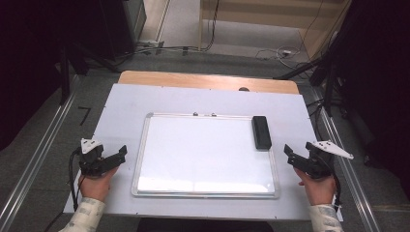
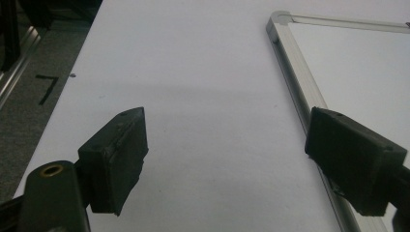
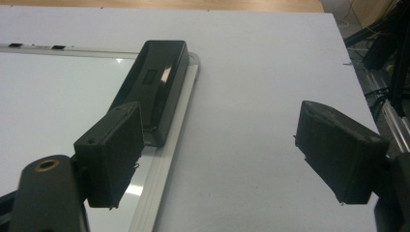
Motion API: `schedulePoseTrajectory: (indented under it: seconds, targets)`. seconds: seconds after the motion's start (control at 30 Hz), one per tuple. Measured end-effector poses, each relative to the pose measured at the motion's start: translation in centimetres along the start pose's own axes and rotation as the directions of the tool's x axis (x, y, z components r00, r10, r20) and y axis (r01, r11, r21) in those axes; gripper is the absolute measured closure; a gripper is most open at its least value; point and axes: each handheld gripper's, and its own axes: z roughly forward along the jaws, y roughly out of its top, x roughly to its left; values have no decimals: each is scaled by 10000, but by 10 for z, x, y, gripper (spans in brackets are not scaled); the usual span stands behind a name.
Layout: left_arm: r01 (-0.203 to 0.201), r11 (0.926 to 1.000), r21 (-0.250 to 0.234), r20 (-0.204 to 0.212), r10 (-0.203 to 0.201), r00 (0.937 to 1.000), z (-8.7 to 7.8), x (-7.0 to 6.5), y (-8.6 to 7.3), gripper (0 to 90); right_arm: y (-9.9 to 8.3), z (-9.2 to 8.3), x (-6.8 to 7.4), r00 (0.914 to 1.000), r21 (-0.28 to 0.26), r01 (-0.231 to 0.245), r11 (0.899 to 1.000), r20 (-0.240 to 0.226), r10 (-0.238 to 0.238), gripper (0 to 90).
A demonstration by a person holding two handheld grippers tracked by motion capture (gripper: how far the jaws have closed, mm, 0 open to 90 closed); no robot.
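I count one whiteboard [image 1: 205, 157], one black eraser [image 1: 261, 131] and two grippers on my feed. The whiteboard lies flat in the middle of the tabletop [image 1: 121, 104], a white sheet over wood, with its long sides parallel to the near edge. Its writing surface is blank. Two small clips sit on its far frame rail. The eraser rests on the whiteboard's far right corner, lying along the right frame rail, its long axis running from the far edge toward the near edge.

My left gripper [image 1: 118, 155] sits near the left edge of the tabletop, just beside the whiteboard's left rail, with its jaws spread wide and nothing between them. In the left gripper view, bare tabletop fills the gap and the frame's left rail runs under the right-hand jaw.

My right gripper [image 1: 289, 154] sits near the right edge, just beside the right rail and nearer to me than the eraser, not touching it. Its jaws are also spread apart and empty. In the right gripper view the eraser lies just beyond the left-hand jaw.
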Motion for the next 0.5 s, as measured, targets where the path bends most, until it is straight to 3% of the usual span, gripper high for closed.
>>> schedulePoseTrajectory:
  seconds: [0.27, 0.5]
  targets:
    - [-6, 10000, 16, -8, 6, 10000, 0, 0, 0, 158, -8, -7, -13, 9996, 55, -72, 10000, 274, 71, 162]
    - [-17, 10000, 29, -10, 17, 10000, 0, 0, 0, 158, -22, -7, -32, 9945, 413, -83, 9991, 1044, 39, 151]
